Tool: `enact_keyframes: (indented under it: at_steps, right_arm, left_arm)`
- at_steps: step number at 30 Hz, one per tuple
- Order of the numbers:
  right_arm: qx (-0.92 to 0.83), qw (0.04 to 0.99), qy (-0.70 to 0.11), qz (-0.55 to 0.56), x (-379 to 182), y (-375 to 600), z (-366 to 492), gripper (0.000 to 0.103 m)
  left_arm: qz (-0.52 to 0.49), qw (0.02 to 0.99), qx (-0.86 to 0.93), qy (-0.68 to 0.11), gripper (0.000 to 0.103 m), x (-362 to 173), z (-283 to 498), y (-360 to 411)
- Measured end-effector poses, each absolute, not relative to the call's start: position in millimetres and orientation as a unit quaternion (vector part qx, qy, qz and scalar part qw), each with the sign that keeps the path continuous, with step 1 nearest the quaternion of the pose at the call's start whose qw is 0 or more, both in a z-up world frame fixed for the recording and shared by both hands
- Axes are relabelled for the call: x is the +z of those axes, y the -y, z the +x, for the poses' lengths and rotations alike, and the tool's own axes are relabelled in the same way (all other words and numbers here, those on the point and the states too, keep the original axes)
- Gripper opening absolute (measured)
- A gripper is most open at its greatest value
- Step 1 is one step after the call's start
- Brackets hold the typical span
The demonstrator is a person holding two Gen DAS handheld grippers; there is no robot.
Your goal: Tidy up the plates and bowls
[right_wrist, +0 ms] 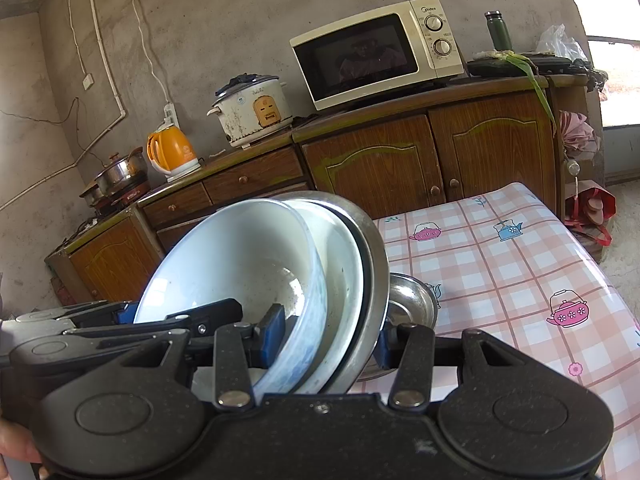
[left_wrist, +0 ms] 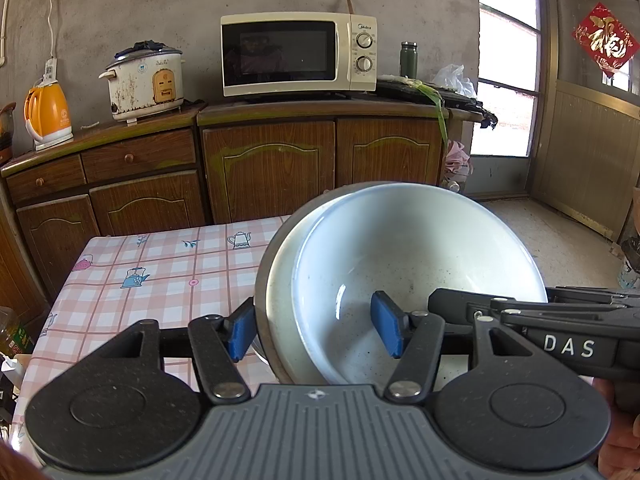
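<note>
both grippers are clamped onto the same nested stack of dishes, tilted up off the table. the stack is a pale blue-white glazed bowl [left_wrist: 420, 256] sitting inside a cream-white enamel bowl [left_wrist: 280, 280], and both sit inside a grey metal basin [right_wrist: 372, 240] whose rim runs around the outside.

the left gripper [left_wrist: 316, 332] has one blue pad inside the blue-white bowl and the other against the outer wall of the metal basin, so it's closed on the stack's rims. the right gripper [right_wrist: 326, 338] does the same from the other side: one blue pad inside the bowl, the other behind the basin's edge. in the left wrist view the right gripper comes in from the right, marked "das".

behind the stack, in the right wrist view, a small shiny steel bowl [right_wrist: 412, 304] rests on the pink checked tablecloth with teapot prints [right_wrist: 500, 264].

further back there's a brown wooden cabinet [left_wrist: 268, 164] with a cream microwave [left_wrist: 298, 54], a stained white rice cooker [left_wrist: 144, 82] and an orange electric kettle [left_wrist: 46, 114] on top.
</note>
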State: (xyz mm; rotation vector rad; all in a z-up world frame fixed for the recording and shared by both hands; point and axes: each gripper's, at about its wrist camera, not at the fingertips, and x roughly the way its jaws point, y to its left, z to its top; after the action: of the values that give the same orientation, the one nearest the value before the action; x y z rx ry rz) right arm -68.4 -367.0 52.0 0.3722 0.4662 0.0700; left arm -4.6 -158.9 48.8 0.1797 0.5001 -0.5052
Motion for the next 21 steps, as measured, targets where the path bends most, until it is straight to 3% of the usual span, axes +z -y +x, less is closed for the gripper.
enact_keyframes:
  at_steps: [21]
  right_arm:
    - [0.034, 0.955, -0.23, 0.184, 52.2, 368.1, -67.0, 0.054]
  left_arm:
    - [0.087, 0.933, -0.246, -0.248, 0.061, 47.0, 5.7, 164.3]
